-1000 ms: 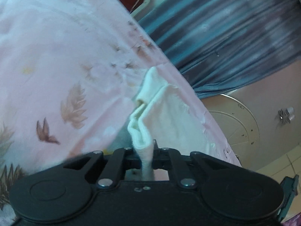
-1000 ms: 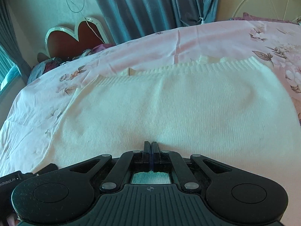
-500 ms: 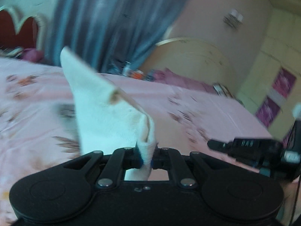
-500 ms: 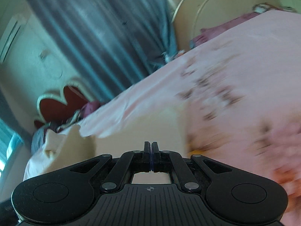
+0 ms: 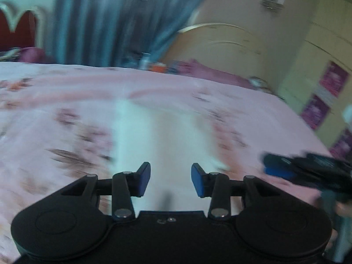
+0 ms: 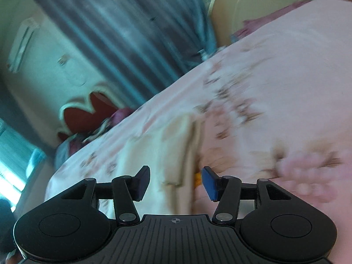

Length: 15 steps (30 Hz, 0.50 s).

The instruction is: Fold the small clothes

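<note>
A white knit garment (image 5: 162, 136) lies on the pink floral bedspread (image 5: 55, 110), folded into a narrow strip running away from me. My left gripper (image 5: 170, 179) is open and empty just above its near end. In the right wrist view the garment (image 6: 167, 154) looks cream, with a folded edge on its right side. My right gripper (image 6: 176, 181) is open and empty over that near edge. The right gripper also shows at the right of the left wrist view (image 5: 308, 169). Both views are blurred by motion.
The bed's pink floral spread (image 6: 286, 88) fills most of both views. A heart-shaped red headboard (image 6: 88, 114) and blue-grey curtains (image 5: 121, 22) stand behind the bed. A cream cabinet (image 5: 220, 44) and small bottles (image 5: 154, 63) are at the far side.
Both grippers were shut on the white garment and carried it over. Now both have opened and let go, and the garment lies folded on the bed.
</note>
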{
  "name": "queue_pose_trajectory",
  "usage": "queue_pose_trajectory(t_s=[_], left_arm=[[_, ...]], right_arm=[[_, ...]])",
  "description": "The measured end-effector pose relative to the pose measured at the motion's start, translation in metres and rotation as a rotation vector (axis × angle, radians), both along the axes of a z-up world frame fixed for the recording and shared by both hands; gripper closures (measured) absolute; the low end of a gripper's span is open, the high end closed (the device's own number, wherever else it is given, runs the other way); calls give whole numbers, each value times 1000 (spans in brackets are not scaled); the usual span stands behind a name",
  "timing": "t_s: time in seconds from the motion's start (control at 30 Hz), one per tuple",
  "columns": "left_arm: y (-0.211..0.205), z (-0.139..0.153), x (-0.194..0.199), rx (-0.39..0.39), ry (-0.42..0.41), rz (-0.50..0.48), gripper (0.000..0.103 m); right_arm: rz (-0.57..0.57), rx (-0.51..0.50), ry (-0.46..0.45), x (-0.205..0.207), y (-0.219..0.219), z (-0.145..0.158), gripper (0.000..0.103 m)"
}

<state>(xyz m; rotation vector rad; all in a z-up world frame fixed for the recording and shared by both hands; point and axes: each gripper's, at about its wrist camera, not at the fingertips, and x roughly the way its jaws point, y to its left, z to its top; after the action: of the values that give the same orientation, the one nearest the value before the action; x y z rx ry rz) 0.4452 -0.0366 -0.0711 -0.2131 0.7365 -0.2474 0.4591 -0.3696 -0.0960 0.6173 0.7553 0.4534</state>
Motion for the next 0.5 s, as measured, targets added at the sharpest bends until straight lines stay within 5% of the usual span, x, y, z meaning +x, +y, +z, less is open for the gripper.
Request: queue_pose_trajectory(t_s=[0.5], left_arm=[[38,-60,42,-20,162,-9,73]], right_arm=[[65,-52,133,37,58,-40,55]])
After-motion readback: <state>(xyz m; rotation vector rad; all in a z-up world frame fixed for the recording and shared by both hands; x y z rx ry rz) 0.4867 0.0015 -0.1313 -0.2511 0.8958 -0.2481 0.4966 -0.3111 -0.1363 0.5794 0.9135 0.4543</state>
